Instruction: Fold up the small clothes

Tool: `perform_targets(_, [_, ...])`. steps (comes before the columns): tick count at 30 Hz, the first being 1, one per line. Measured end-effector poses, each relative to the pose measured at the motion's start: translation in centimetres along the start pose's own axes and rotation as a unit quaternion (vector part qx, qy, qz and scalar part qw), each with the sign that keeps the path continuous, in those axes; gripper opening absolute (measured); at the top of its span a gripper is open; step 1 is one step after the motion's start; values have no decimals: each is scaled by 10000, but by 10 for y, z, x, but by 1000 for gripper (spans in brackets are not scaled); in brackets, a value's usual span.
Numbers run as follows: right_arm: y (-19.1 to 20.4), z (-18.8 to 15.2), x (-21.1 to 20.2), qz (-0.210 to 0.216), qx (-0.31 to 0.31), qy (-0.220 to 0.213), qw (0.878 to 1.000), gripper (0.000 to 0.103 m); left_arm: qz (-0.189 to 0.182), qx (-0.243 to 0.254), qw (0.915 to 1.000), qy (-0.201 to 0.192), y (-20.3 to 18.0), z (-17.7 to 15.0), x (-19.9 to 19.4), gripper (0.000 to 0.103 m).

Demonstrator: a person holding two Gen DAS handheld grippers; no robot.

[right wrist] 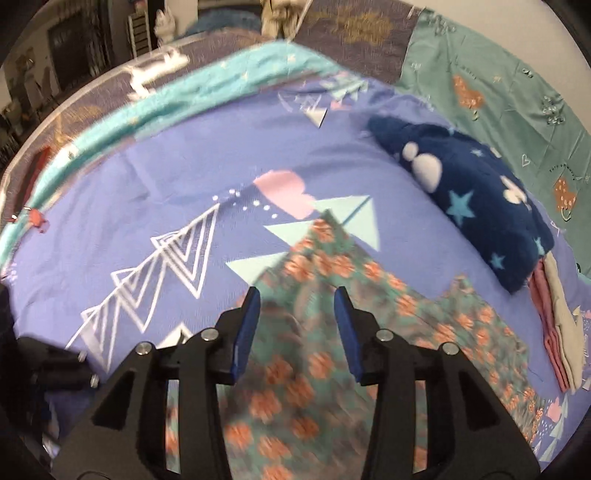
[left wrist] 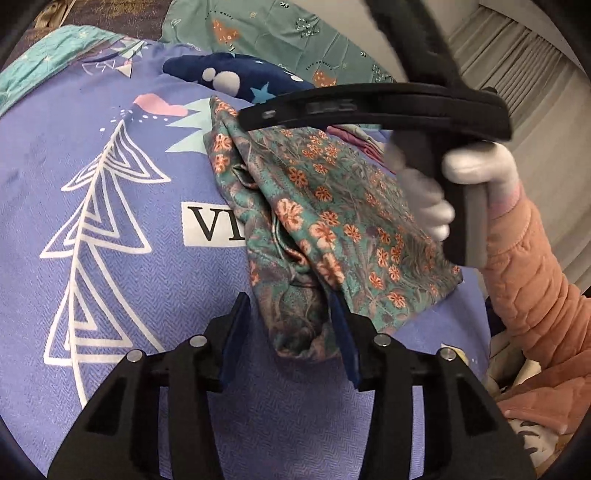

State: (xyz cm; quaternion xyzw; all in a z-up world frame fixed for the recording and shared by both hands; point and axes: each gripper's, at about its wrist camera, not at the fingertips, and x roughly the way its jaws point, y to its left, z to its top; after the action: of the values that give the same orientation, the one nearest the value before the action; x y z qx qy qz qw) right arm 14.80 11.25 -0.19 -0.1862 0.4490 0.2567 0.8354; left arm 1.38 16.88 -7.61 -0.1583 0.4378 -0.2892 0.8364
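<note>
A: What does the person wear?
B: A white glove [left wrist: 476, 168] and a quilted peach-pink sleeve [left wrist: 532, 280].
A: And the grippers?
B: The left gripper [left wrist: 291, 325] and the right gripper [right wrist: 297, 317] are black, with blue pads and silver round screws.

place: home bedroom
surface: bed, purple sheet [left wrist: 147, 258] with tree print
far side: teal patterned bedding [right wrist: 498, 74], dark blanket [right wrist: 351, 22]
right: pleated curtain [left wrist: 535, 74]
far left: dim room, shelving [right wrist: 140, 33]
</note>
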Motion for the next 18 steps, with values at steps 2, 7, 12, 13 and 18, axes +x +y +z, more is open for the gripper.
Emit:
perform_targets(2, [7,7,22,-70,67,254,9996,41,-87,-106,9999,24,4,2,3,14])
perform_targets(7, [2,14,37,-104,419,244,9988,4,106,-142,9998,-78,1,-4,-6,3])
perform_targets(12, [-20,18,42,390,853,154,9955,6,182,-235,9996,-12,11,-17,-5,3])
perform_targets(13, [-22,15,52,563,872,321,9941,7,189,-227,9996,-32,10,-17,-7,3])
perform_targets(18, [-36,-3,33,1049,1129,-166,9879,33,383,-52,9992,-102,3,-21,-15,8])
